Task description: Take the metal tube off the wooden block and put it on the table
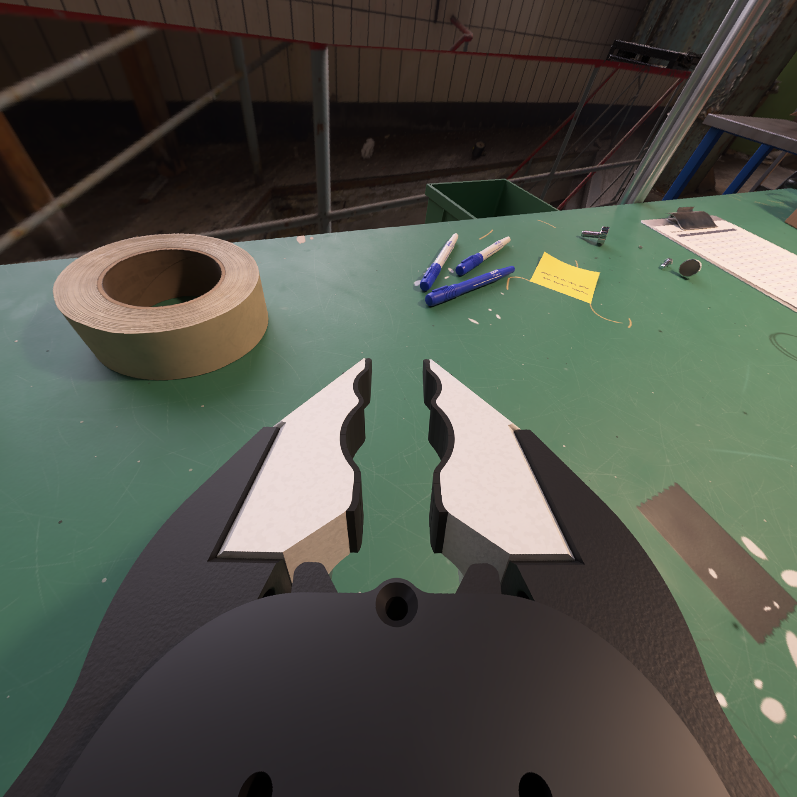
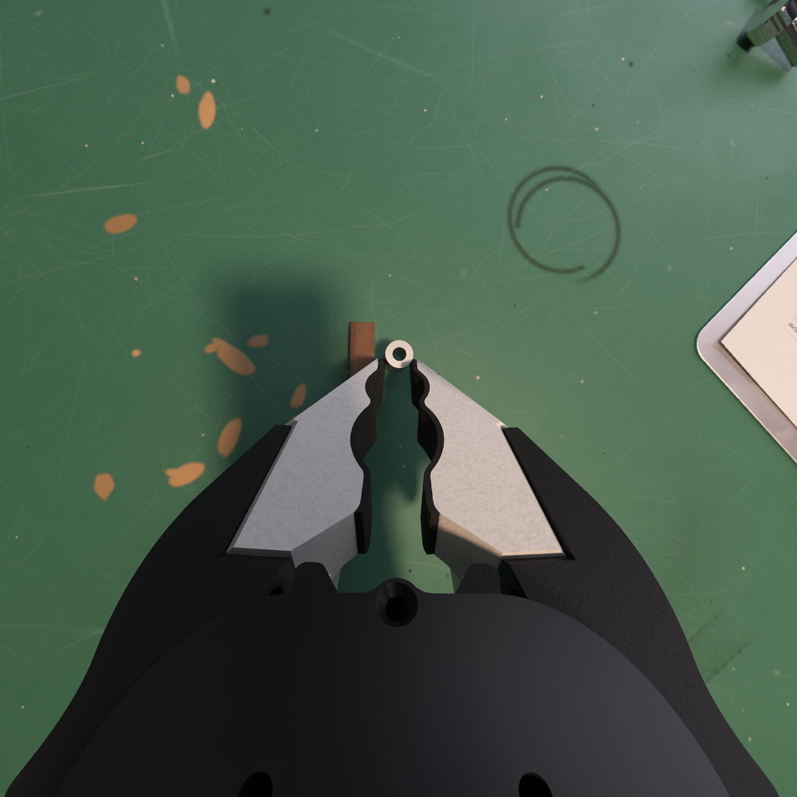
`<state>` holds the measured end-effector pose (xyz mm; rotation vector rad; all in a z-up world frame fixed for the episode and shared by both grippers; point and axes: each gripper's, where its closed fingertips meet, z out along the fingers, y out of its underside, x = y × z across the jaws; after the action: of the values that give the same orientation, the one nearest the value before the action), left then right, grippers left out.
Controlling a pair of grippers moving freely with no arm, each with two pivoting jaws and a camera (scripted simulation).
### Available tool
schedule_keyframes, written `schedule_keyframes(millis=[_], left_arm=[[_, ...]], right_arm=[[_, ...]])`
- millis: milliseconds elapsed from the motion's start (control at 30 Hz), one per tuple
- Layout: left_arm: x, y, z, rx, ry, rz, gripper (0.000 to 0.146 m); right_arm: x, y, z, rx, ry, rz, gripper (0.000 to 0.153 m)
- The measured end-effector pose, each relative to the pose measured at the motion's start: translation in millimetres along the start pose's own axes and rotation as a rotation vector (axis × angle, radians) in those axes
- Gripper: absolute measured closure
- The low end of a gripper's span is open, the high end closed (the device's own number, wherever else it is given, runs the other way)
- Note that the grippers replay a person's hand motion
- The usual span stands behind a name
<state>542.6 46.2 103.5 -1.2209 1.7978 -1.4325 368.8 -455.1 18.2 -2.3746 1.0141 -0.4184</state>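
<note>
In the right wrist view I look straight down at the green table (image 2: pixel 431 129). My right gripper (image 2: pixel 397 365) is shut at its tips on the small metal tube (image 2: pixel 399 353), seen end-on as a pale ring. The brown wooden block (image 2: pixel 361 345) lies just left of the tube, partly hidden by my left fingertip. I cannot tell whether the tube touches the block. My left gripper (image 1: pixel 396 364) is open and empty above the table (image 1: pixel 388 302); neither tube nor block shows in its view.
A roll of brown tape (image 1: pixel 159 306) lies left of the left gripper. Three blue markers (image 1: pixel 468 271), a yellow note (image 1: pixel 566 278), a bolt (image 1: pixel 595 235) and a clipboard (image 1: pixel 733 254) lie far right. A clipboard corner (image 2: pixel 750 358) lies right of the right gripper.
</note>
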Motion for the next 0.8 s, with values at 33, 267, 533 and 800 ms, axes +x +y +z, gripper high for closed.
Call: schedule_keyframes(millis=[33, 267, 533, 800], left_arm=[[0, 0, 0, 0.0, 0.0, 0.001, 0.123], [-3, -2, -3, 0.007, -0.01, -0.002, 0.123], [-4, -1, -3, 0.003, -0.012, -0.002, 0.123], [-5, -2, -4, 0.008, -0.015, -0.006, 0.123]], right_arm=[[1, -1, 1, 0.002, -0.007, 0.003, 0.141], [5, -9, 7, 0.008, -0.064, 0.045, 0.141], [2, -8, 12, -0.043, -0.091, 0.055, 0.141], [-14, -38, -10, 0.055, -0.166, 0.07, 0.141]])
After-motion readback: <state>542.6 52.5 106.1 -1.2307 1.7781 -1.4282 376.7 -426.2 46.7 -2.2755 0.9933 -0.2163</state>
